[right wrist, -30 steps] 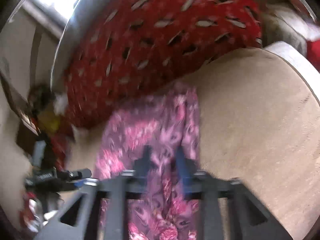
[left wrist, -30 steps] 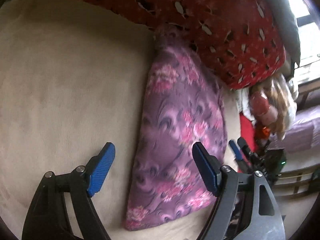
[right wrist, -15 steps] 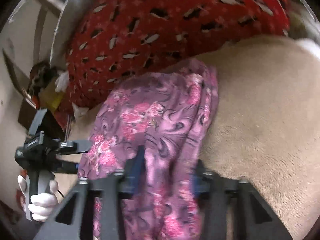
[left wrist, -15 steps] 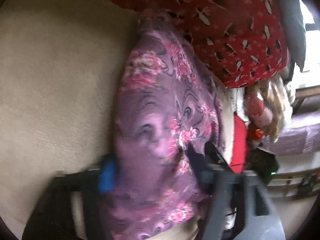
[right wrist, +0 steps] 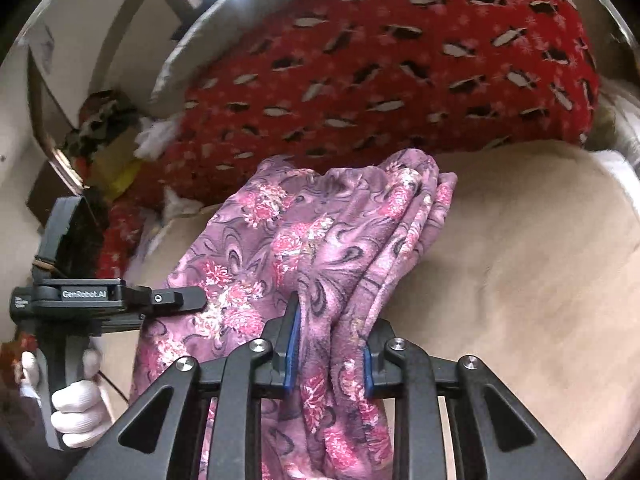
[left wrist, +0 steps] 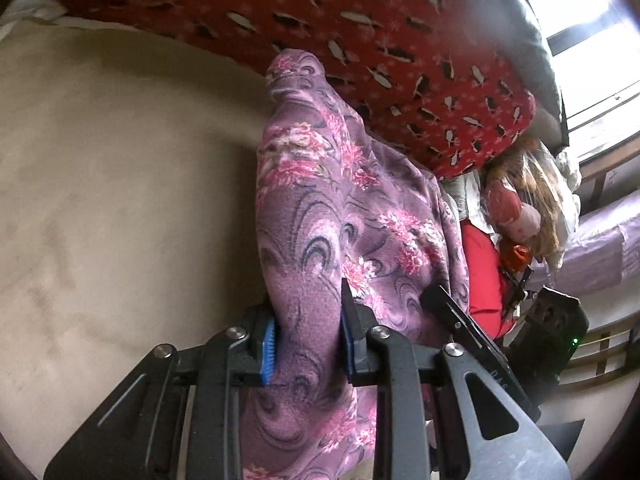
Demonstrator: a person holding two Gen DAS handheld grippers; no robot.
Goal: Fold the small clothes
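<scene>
The left gripper is clamped on a bunched fold of the purple flowered garment, its blue-padded fingers pressing the cloth from both sides. The right gripper is likewise closed on a thick gather of the same garment, cloth filling the gap between its fingers.

The garment runs forward from both grippers across the beige blanket, and its far end touches the red patterned cushion ahead. In the right wrist view the left gripper shows off to the left, its tip against the garment's edge, with a white-gloved hand on its handle. In the left wrist view a doll lies ahead to the right, beyond the garment.
</scene>
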